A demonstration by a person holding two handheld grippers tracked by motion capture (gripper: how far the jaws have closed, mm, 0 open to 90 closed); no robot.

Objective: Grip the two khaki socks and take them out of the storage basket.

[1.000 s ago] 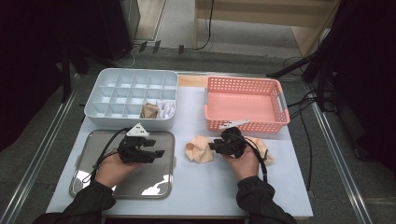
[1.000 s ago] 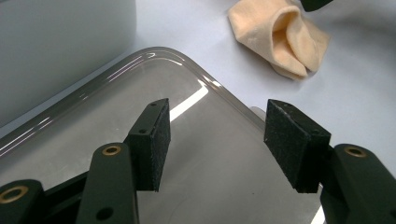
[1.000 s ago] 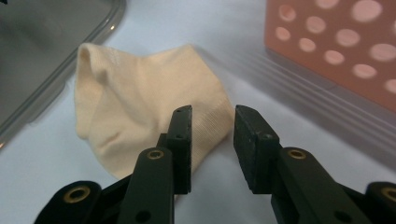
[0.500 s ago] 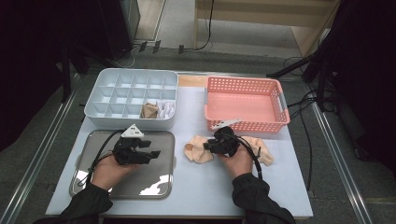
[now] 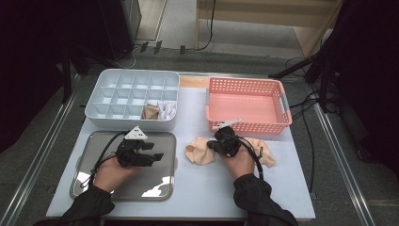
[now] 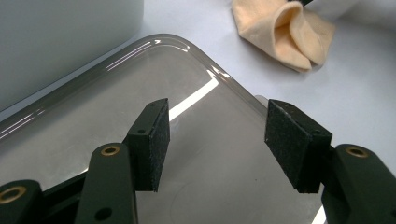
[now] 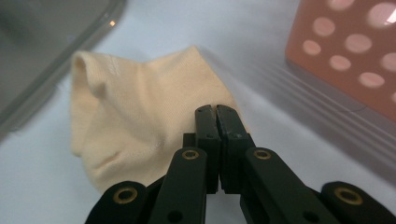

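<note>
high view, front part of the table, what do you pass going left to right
metal tray → left tongs → peach cloth → right tongs → second peach cloth

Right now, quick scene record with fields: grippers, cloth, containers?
left gripper: open, over the metal tray, holding nothing
right gripper: jaws together at the peach cloth; grip on it unclear
organizer: white, divided; two front compartments hold small items
basket: pink, nothing seen inside
second peach cloth: beside the right hand
</note>
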